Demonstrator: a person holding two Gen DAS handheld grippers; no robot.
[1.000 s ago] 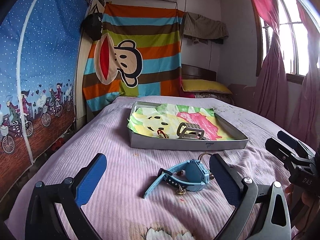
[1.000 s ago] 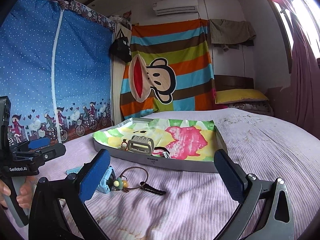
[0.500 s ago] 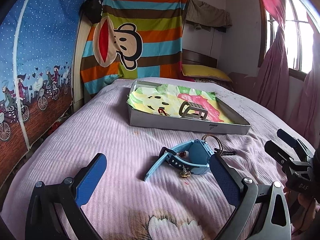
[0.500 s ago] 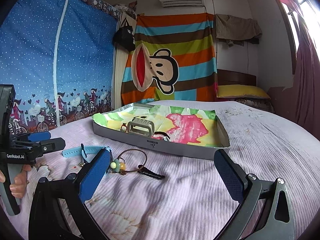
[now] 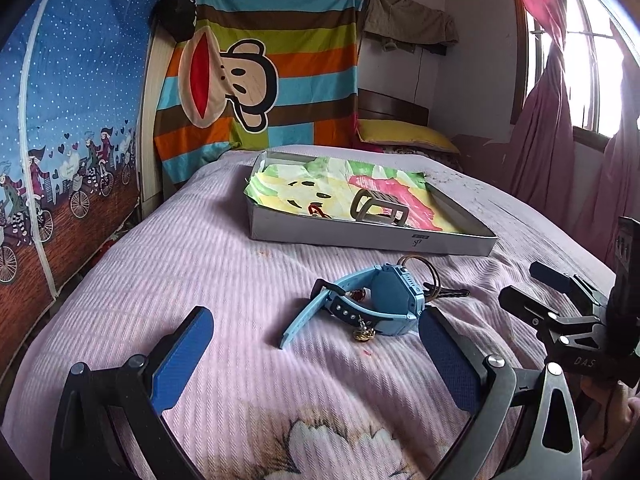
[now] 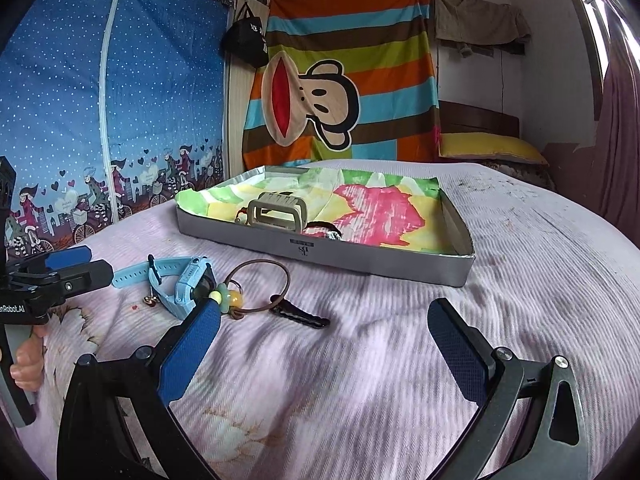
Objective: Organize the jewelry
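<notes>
The blue watch lies on the pink bedspread, just ahead of the left gripper, nearer its right finger. A brown cord ring with what may be a black clip lies beside it. Both the left gripper and the right gripper gape wide, empty. The tray sits beyond.

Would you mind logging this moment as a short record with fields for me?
surface: pink bedspread
tray: grey, lined with colourful paper, holds a beige clip and small pieces
blue watch: on the bedspread, outside the tray
brown loop with beads: beside the watch
black hair clip: beside the loop
left gripper: open, empty
right gripper: open, empty
</notes>
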